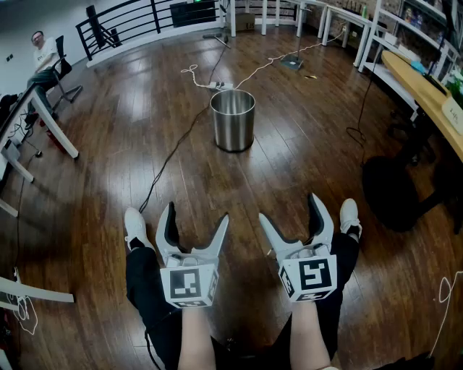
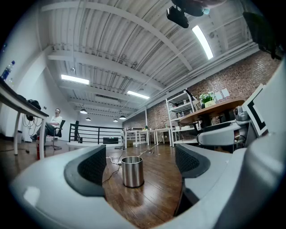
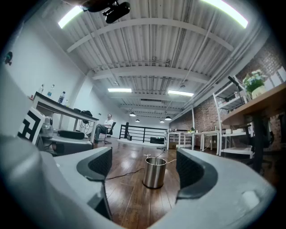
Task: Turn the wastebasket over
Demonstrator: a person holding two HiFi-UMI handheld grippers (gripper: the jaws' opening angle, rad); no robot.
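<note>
A round steel wastebasket (image 1: 233, 119) stands upright on the wood floor, its mouth facing up, well ahead of both grippers. My left gripper (image 1: 195, 219) is held low and level at the bottom left, jaws open and empty. My right gripper (image 1: 293, 213) is beside it at the bottom right, also open with nothing between its fingers. In the left gripper view the wastebasket (image 2: 132, 171) shows between the wide jaws, far off. The wastebasket (image 3: 154, 172) sits likewise between the jaws in the right gripper view.
A black cable (image 1: 173, 153) and a white cord (image 1: 202, 78) cross the floor near the basket. A person (image 1: 45, 56) sits at the far left by a desk (image 1: 40, 115). A black chair (image 1: 396, 191) and a wooden counter (image 1: 427, 90) stand at the right. A railing (image 1: 137, 22) runs at the back.
</note>
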